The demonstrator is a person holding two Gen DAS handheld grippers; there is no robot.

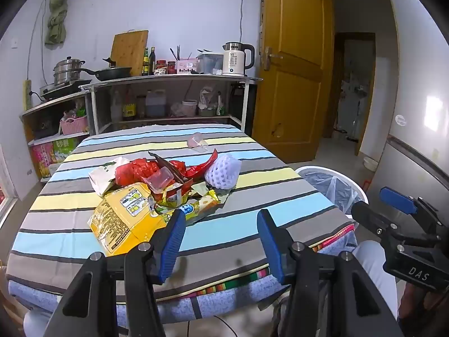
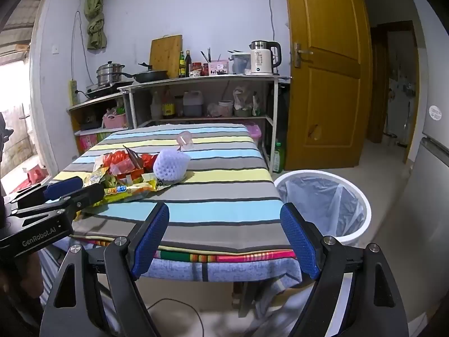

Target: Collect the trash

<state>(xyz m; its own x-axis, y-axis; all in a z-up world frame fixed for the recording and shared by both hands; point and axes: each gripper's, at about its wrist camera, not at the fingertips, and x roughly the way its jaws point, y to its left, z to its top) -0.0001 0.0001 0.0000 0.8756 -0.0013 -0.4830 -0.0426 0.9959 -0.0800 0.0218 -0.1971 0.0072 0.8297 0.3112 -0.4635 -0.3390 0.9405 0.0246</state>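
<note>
A pile of trash lies mid-table: a yellow snack bag [image 1: 123,219], red wrappers [image 1: 146,170], a white foam fruit net [image 1: 223,174] [image 2: 169,165], and a clear plastic cup [image 1: 197,141] [image 2: 184,139] farther back. A white bin [image 1: 336,188] [image 2: 322,199] with a clear liner stands on the floor right of the table. My left gripper [image 1: 221,230] is open and empty over the table's near edge, just in front of the yellow bag. My right gripper [image 2: 224,233] is open and empty at the table's near right edge, beside the bin.
The table [image 1: 196,252] has a striped cloth. Behind it stand metal shelves [image 1: 168,98] with pots, bottles and a kettle [image 1: 238,59]. A wooden door [image 1: 291,70] is open at the right, beside a grey fridge [image 1: 415,140].
</note>
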